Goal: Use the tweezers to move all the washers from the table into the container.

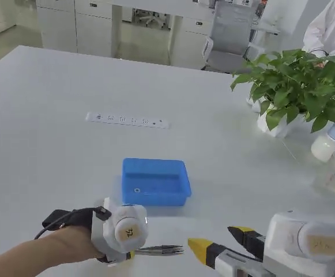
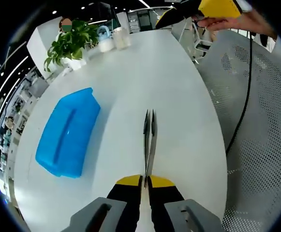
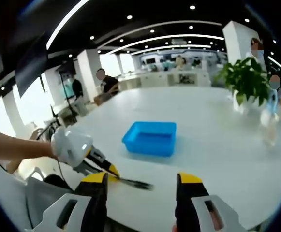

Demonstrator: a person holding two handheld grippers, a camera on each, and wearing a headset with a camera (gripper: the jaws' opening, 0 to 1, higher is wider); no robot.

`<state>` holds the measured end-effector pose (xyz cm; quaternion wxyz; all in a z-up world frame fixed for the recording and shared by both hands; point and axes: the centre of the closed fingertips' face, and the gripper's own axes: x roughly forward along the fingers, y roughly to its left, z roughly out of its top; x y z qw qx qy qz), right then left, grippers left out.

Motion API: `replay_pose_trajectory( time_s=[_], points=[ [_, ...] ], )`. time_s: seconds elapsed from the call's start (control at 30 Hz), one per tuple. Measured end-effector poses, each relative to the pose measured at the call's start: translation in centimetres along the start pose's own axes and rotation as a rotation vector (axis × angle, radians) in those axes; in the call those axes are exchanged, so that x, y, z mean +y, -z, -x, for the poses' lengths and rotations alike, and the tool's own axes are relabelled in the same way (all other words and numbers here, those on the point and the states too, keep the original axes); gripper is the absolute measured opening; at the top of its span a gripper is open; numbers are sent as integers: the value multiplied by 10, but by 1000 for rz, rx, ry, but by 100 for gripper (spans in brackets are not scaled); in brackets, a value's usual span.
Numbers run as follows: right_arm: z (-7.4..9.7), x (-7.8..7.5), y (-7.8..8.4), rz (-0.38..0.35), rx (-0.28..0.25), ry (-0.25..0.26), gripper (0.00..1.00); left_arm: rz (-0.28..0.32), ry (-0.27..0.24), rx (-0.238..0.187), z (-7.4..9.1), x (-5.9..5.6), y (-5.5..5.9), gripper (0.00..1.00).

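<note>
A blue container point(image 1: 155, 182) stands on the white table point(image 1: 52, 115), with one small washer point(image 1: 136, 190) on its floor. My left gripper point(image 1: 134, 253) is at the near edge, just in front of the container's left corner, shut on metal tweezers point(image 1: 160, 250) that point right. The tweezers point(image 2: 149, 140) lie low over bare table with their tips closed and nothing between them; the container point(image 2: 67, 133) is to their left. My right gripper point(image 1: 220, 239) hovers open beside the tweezer tips. In its own view the right gripper point(image 3: 144, 180) is open, facing the container point(image 3: 150, 137) and the tweezers point(image 3: 133, 182).
A white power strip point(image 1: 128, 120) lies beyond the container. At the far right stand a potted plant point(image 1: 297, 86) and a white bottle point(image 1: 331, 138). A person in white point(image 1: 331, 29) is behind the plant. A mesh chair point(image 2: 256, 121) sits off the table's near edge.
</note>
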<state>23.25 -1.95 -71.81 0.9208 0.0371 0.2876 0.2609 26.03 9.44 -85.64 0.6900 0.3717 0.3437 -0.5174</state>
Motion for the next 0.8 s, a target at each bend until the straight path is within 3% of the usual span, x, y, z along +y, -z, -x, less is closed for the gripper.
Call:
replay_pose_trajectory(
  time_s=[0.1, 0.17, 0.27, 0.3, 0.37, 0.47, 0.53, 0.6, 0.67, 0.8],
  points=[
    [3, -1, -14, 7, -34, 9, 59, 139, -5, -3, 5, 3, 6, 32],
    [5, -2, -20, 8, -43, 11, 64, 221, -56, -33, 10, 10, 10, 46],
    [8, -1, -27, 29, -64, 15, 70, 316, -112, -104, 27, 18, 14, 49],
    [8, -3, -28, 42, -68, 27, 72, 372, -143, -145, 36, 23, 12, 52],
    [7, -6, -26, 55, -62, 42, 78, 446, -173, -179, 48, 26, 12, 66],
    [5, -8, -25, 64, -56, 42, 81, 491, -247, -235, 75, 33, 11, 84],
    [4, -10, -24, 77, -49, 45, 83, 526, -298, -287, 93, 37, 7, 87],
    [5, -15, -25, 105, -52, 66, 87, 569, -316, -322, 110, 32, 5, 91],
    [4, -18, -26, 110, -56, 77, 89, 574, -325, -322, 121, 26, 3, 99],
    [3, -25, -29, 85, -70, 83, 97, 586, -398, -329, 142, 22, -1, 99]
  ],
)
